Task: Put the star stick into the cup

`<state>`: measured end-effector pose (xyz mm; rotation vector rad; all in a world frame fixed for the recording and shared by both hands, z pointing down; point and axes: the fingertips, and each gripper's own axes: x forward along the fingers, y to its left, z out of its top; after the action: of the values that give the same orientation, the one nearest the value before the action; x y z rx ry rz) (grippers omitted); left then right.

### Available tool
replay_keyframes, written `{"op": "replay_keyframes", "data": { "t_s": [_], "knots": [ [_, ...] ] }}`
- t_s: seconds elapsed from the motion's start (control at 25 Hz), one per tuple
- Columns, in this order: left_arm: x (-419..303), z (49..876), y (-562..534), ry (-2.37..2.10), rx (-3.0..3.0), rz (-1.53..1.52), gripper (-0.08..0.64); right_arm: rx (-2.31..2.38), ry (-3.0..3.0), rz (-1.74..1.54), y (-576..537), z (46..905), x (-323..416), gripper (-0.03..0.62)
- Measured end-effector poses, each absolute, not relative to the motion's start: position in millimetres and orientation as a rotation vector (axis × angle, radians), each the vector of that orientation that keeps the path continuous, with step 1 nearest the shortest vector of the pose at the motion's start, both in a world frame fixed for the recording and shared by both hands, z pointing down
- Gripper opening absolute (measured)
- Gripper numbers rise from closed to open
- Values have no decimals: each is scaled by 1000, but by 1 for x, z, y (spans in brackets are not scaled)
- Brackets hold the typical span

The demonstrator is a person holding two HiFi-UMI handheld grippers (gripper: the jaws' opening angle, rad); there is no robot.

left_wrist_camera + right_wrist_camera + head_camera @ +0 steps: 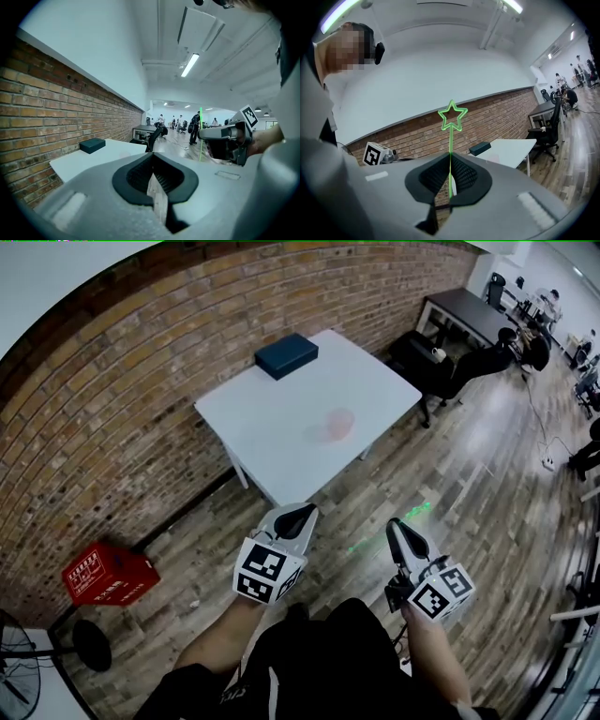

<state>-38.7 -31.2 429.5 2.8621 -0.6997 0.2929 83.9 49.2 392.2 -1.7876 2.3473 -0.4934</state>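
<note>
Star stick [451, 140], green with a hollow star at its tip, is sticking out past the right gripper [450, 182], whose jaws are clamping its thin shaft. Both are hovering over the wooden floor [469, 493], short of the white table [272, 442]. A pink translucent cup [337, 423] is standing on that table, well apart from the stick, with a dark blue box [286, 355] lying towards the table's far edge. The left gripper [302, 515] is hovering near the right one, jaws pressed together on nothing.

A brick wall [141, 362] runs beside a wood plank floor [487, 521]. A white counter [281, 427] stands near it, with a dark blue box [286, 355] at its far corner. A red crate [108, 573] and a fan [14, 681] sit by the wall. A dark desk [469, 307] and an office chair [473, 362] stand beyond. A strip light [190, 64] glows on the white ceiling.
</note>
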Motion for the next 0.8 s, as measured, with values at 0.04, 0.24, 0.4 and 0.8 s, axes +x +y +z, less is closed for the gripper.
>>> {"op": "replay_keyframes", "data": {
  "t_s": [0.04, 0.24, 0.4, 0.8],
  "knots": [
    [-37, 430, -38, -709, 2857, 291, 8, -1782, 2350, -495, 42, 392, 87, 6],
    [-18, 437, -77, -746, 2842, 312, 8, -1747, 2323, -521, 3, 400, 115, 6],
    [12, 443, -118, -809, 2827, 331, 8, -1702, 2329, -537, -39, 409, 151, 8],
    [111, 449, -216, -961, 2697, 358, 8, -1569, 2409, -627, -158, 420, 268, 6]
  ]
}}
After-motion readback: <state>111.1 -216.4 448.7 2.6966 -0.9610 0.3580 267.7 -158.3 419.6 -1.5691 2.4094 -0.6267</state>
